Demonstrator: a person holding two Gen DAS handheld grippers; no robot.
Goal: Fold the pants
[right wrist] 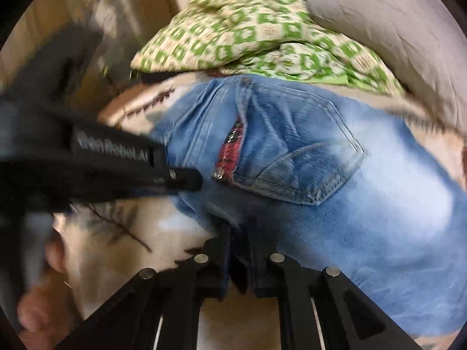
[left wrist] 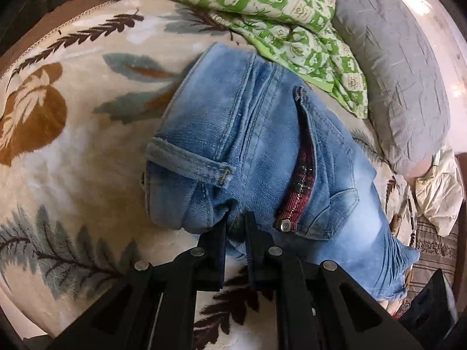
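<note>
Home bedrm: bed w/ leaf-print blanket, grey pillow, green-checked quilt.

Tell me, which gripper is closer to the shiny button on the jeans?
Left. The left gripper pinches the jeans right beside the button. The right gripper pinches their edge farther off, below the button in the right wrist view.

We see a bed under a leaf-print blanket (cream plush), a green quilt and grey pillow behind.
</note>
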